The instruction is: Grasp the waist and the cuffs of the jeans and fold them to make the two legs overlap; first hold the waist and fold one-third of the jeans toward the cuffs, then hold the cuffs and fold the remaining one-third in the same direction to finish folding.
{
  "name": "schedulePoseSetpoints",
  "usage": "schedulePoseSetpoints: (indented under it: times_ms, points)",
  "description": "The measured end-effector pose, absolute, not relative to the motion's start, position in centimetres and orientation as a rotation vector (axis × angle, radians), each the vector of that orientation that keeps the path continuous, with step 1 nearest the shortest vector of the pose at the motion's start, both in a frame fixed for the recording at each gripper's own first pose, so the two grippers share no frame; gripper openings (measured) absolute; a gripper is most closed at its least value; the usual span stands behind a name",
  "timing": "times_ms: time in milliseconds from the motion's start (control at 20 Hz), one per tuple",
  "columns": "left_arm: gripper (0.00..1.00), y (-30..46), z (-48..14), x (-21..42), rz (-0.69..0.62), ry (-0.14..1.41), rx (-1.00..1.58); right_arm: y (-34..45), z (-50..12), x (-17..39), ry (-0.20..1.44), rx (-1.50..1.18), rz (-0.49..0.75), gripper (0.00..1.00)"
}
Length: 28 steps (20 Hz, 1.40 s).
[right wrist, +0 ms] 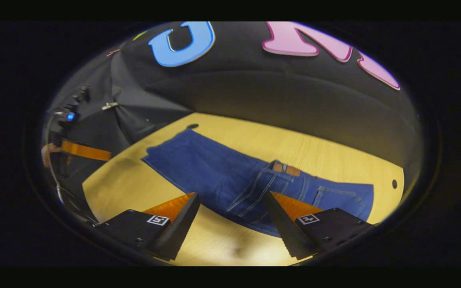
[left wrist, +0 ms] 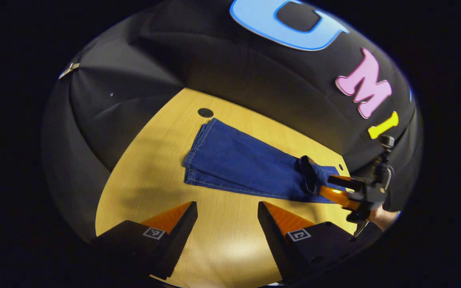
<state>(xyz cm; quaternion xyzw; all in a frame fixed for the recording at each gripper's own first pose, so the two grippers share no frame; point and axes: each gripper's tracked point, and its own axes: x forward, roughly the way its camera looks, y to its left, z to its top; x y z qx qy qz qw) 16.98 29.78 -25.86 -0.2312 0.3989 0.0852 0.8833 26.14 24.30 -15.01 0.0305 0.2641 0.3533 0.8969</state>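
Observation:
Blue jeans (left wrist: 238, 164) lie flat on the yellow wooden table (left wrist: 146, 188) with the two legs stacked. The cuffs (left wrist: 200, 148) point away to the left. The waist end is folded back over the legs, and the waistband with its brown patch (right wrist: 286, 169) sits bunched up at mid-length. My right gripper (right wrist: 232, 198) hovers open just above that folded waist part (right wrist: 262, 192), with denim showing between its fingers. In the left gripper view the right gripper (left wrist: 326, 186) sits at the jeans' right end. My left gripper (left wrist: 227, 210) is open over bare table in front of the jeans.
The black cloth wall closes the table's far side. Small dark round holes mark the tabletop near the cuffs (left wrist: 205, 112) and beside the folded end (right wrist: 394, 184). A hand (left wrist: 382, 218) holds the right gripper; another hand (right wrist: 46, 154) shows far left in the right gripper view.

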Motion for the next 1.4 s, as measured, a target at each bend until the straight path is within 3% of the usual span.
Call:
schedulePoseSetpoints:
  times_ms: [300,350,400,450,500,550,600,650,700,800,950,1000,1100,1250,1400]
  points:
    - [0.94,35.3,-30.0,22.4,0.261,1.065,-0.415,16.6,-10.4,22.1,0.483,0.089,0.745,0.99]
    - [0.85,35.8,-31.0,23.0,0.275,1.091,-0.42,15.0,-11.0,21.6,0.496,0.103,0.728,0.94]
    - [0.93,36.1,-32.0,23.5,0.291,1.12,-0.439,13.3,-11.8,21.0,0.516,0.117,0.703,0.94]
    - [0.86,36.5,-32.6,23.7,0.305,1.139,-0.442,12.0,-12.8,20.5,0.536,0.122,0.682,0.94]
    - [0.93,37.3,-33.5,24.0,0.328,1.15,-0.435,10.5,-13.7,19.9,0.557,0.124,0.656,0.94]
    - [0.93,37.5,-34.3,24.4,0.343,1.158,-0.436,9.0,-14.8,19.4,0.579,0.122,0.634,0.98]
    - [0.85,37.5,-35.1,24.5,0.348,1.168,-0.449,7.7,-15.9,18.9,0.604,0.122,0.611,0.98]
    - [0.86,37.8,-35.3,24.2,0.377,1.19,-0.443,6.8,-16.7,18.4,0.624,0.129,0.594,0.98]
    - [0.93,38.1,-35.6,24.7,0.389,1.18,-0.415,6.2,-17.2,18.1,0.637,0.14,0.581,0.98]
    - [0.86,38.1,-36.2,25.0,0.381,1.21,-0.353,5.3,-17.7,17.9,0.645,0.155,0.566,0.98]
    - [0.88,37.0,-36.3,25.2,0.406,1.261,-0.305,5.1,-17.6,18.1,0.644,0.167,0.559,0.98]
    - [0.85,36.7,-36.4,25.4,0.435,1.234,-0.317,5.1,-17.4,18.1,0.642,0.178,0.561,0.98]
    - [0.64,36.6,-36.8,26.1,0.46,1.181,-0.369,5.0,-17.0,18.1,0.633,0.193,0.563,0.98]
    - [0.11,35.5,-36.2,26.6,0.485,1.098,-0.477,4.4,-17.1,17.8,0.635,0.185,0.559,0.98]
    - [0.07,34.6,-34.5,27.9,0.44,0.987,-0.616,3.8,-17.4,17.2,0.638,0.189,0.558,0.98]
